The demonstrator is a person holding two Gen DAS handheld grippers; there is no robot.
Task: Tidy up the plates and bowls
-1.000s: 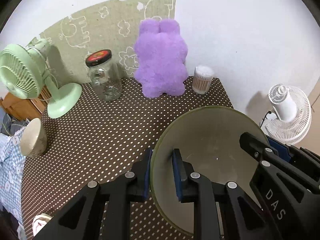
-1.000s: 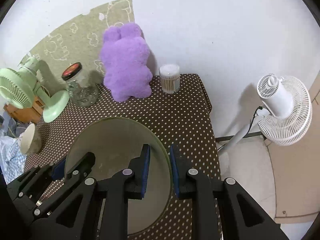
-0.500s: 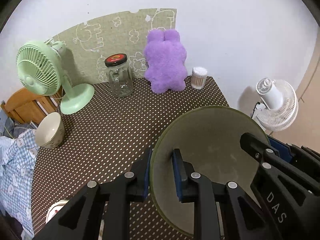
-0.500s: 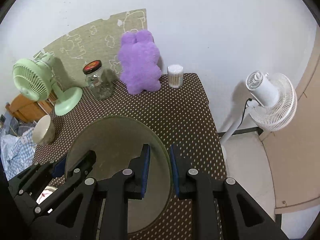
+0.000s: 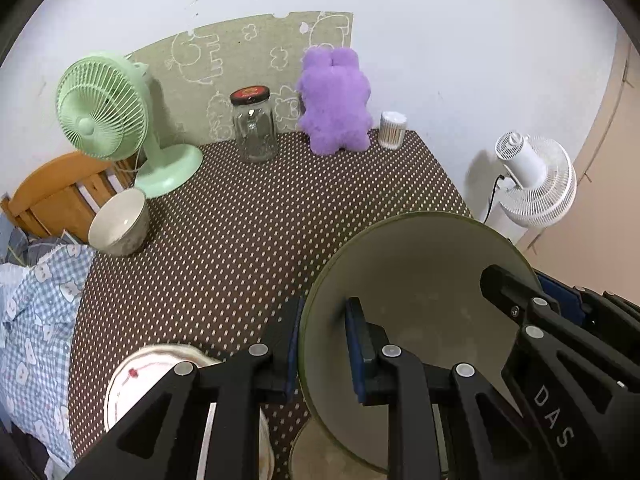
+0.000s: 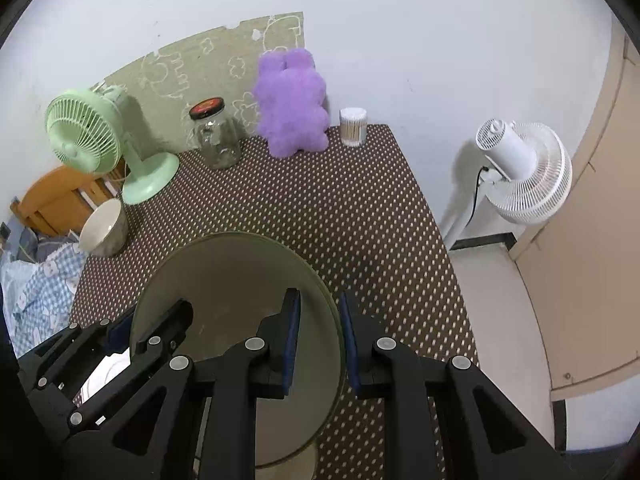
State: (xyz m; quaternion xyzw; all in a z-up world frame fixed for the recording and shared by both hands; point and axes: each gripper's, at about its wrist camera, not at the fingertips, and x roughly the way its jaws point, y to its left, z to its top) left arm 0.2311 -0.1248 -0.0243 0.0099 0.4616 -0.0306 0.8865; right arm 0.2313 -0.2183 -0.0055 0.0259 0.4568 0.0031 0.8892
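Observation:
A large olive-green plate (image 5: 420, 280) is held in the air over the near part of the dotted table. My left gripper (image 5: 322, 344) is shut on its left rim. My right gripper (image 6: 319, 336) is shut on its right rim; the plate (image 6: 224, 276) fills the lower middle of the right wrist view. A beige bowl (image 5: 120, 224) stands at the table's left edge; it also shows in the right wrist view (image 6: 104, 228). A white plate with a red mark (image 5: 148, 376) lies at the near left, partly hidden by my left gripper.
At the back of the brown dotted table (image 5: 248, 232) stand a green fan (image 5: 120, 120), a glass jar (image 5: 254, 128), a purple plush toy (image 5: 334, 104) and a cotton swab box (image 5: 392, 130). A white floor fan (image 6: 520, 168) stands right of the table. Blue checked cloth (image 5: 36, 308) lies left.
Both grippers have pulled back and up with the green plate; more of the table shows. The white plate at the near left has come into view.

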